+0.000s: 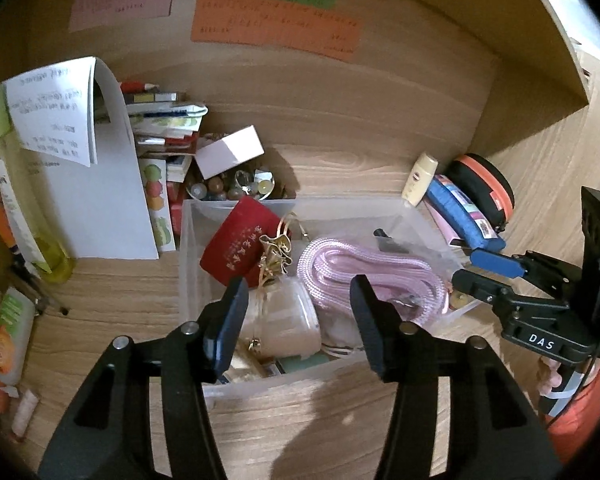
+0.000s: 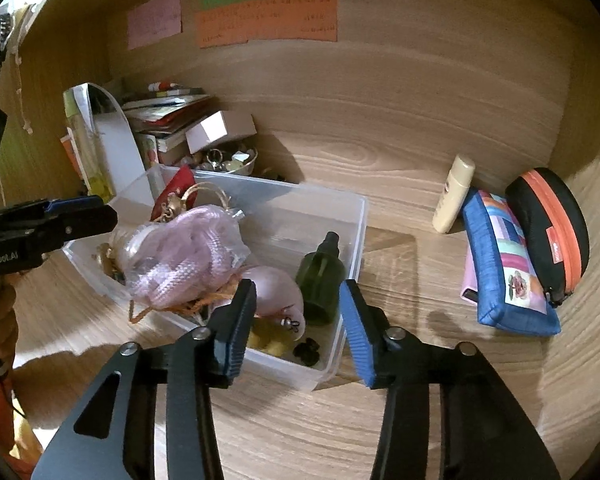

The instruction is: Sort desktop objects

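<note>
The left gripper (image 1: 300,300) gapes empty over the near edge of the clear bin (image 1: 188,248), which holds pink cord (image 1: 360,272). The right gripper (image 2: 298,312) hovers likewise wide and empty; pouches (image 2: 504,260) lie far right.

Warm, fairly dim indoor light falls from above and behind, so soft shadows pool on the wooden desk (image 1: 300,420) just below the jaws. Fisheye bending curves the far edges into black corners (strongest at the rims), and fine print beyond the jaws blurs.
</note>
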Tool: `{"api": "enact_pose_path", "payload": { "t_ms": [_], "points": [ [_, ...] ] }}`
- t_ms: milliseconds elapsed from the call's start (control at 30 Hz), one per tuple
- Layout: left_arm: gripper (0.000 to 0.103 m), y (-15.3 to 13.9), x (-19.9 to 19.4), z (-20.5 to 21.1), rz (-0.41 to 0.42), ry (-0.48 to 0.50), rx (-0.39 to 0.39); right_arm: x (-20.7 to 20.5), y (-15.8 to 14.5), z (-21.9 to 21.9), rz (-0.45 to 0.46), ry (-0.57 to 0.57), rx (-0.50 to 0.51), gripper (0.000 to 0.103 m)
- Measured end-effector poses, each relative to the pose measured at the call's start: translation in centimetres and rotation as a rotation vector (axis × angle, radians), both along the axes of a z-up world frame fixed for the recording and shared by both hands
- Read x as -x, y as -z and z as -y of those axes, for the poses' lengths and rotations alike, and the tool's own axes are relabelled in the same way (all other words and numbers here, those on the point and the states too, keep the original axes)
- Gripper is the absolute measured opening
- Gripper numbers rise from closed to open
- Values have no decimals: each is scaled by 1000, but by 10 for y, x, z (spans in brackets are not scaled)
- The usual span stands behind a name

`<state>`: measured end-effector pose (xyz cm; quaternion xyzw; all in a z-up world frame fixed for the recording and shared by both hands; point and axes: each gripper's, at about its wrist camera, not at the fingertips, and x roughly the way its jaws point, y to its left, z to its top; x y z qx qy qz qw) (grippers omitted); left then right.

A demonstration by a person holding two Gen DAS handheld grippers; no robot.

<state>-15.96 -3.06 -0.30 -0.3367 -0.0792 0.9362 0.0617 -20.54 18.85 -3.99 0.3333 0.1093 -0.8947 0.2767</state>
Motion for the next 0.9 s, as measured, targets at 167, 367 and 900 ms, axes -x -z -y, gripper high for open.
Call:
{"api": "enact_pose_path", "payload": {
  "t_ms": [167,367,900],
  "points": [
    [65,-7,-13,-1,-25,-18,9,-14,-5,1,-37,9,-15,67],
    [80,-13,-30,-3,-43,-37,18,-38,-17,0,-111,12,-32,84],
    [99,-20,-80,-9,-93,-122,85,-92,-34,-13,-187,59,-1,103]
  ]
}}
